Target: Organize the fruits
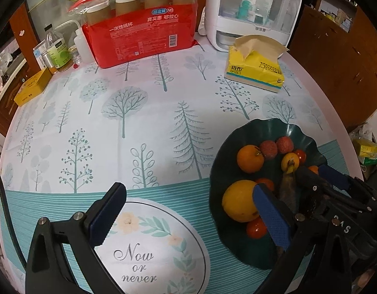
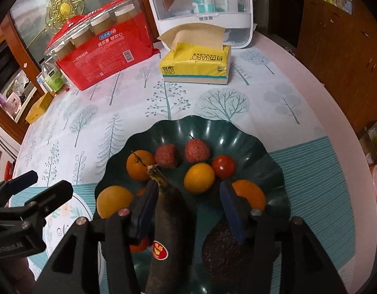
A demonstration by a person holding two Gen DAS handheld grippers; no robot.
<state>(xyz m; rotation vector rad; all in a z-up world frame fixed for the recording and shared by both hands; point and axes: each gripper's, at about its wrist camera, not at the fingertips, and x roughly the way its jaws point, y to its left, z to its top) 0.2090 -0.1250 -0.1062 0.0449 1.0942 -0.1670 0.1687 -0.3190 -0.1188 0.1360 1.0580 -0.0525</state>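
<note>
Bench [image 2: 298,78] under a tree-printed cloth runs off past both views' edges. Dark green scalloped plastic bowl [image 2: 249,134] holds the fruit, its near rim hidden behind the right gripper [image 2: 188,196]. That gripper's jaws stand apart; an overripe dark brown banana [image 2: 169,215] lies in the bowl against the left pad, lower end cut off. The left gripper [image 1: 188,210] gapes empty over the cloth beside the bowl.
</note>
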